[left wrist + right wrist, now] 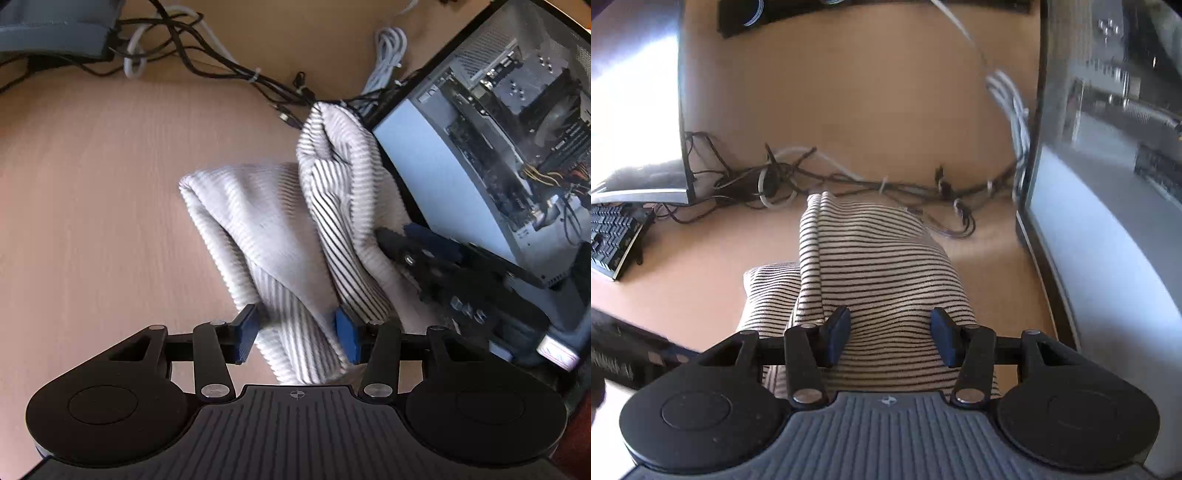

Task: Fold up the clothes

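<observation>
A white garment with thin black stripes (295, 221) lies bunched on the wooden desk (92, 184). My left gripper (297, 334) is open, its blue pads (246, 334) standing either side of a hanging fold of the cloth without pinching it. My right gripper also shows in the left wrist view (397, 240), its fingers against the garment's right side. In the right wrist view the garment (879, 266) forms a mound under my right gripper (890, 336), which is open with the cloth between its wide-apart pads (836, 334).
A glass-sided computer case (498, 147) stands close on the right, also in the right wrist view (1108, 221). Tangled black and white cables (221, 62) lie behind the garment. A keyboard (613, 236) and a monitor (639, 92) are at the left.
</observation>
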### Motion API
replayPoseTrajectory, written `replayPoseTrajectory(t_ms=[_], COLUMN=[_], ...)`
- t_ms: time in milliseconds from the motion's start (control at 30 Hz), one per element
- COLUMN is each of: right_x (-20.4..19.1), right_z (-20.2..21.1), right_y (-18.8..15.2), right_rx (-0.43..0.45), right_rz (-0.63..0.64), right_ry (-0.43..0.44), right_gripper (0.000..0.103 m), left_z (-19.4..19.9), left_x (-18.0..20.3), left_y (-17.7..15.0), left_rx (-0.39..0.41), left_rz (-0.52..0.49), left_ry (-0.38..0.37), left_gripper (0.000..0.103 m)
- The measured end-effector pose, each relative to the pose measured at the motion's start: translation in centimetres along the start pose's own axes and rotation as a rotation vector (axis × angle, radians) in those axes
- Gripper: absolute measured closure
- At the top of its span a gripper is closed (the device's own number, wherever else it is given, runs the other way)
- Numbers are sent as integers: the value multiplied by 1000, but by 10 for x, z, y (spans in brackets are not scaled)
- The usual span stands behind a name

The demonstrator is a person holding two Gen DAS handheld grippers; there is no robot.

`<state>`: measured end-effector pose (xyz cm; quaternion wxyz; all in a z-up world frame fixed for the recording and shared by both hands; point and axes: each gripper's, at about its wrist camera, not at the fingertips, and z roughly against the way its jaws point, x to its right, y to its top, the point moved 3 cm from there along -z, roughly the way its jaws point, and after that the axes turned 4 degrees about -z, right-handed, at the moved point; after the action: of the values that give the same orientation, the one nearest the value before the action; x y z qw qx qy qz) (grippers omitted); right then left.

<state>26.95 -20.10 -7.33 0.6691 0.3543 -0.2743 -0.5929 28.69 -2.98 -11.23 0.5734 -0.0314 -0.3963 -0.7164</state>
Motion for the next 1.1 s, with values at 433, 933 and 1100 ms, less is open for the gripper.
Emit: replayPoseTrajectory(t_ms=[433,933,1100], right_x=[2,-63,-79], right_z=[25,27,-14], right_y=[-4,-7,-13], right_rx=[32,96,43], right_rz=[80,375,444], right_ry=[-65,-74,-169], right_gripper=[31,21,18], left_z=[13,23,25], left_x=[-7,7,9], left_y=[5,-7,-6], left_rx=[41,73,77], left_rz=[-24,-80,-118], left_ry=[97,291,339], left_gripper=[50,46,41])
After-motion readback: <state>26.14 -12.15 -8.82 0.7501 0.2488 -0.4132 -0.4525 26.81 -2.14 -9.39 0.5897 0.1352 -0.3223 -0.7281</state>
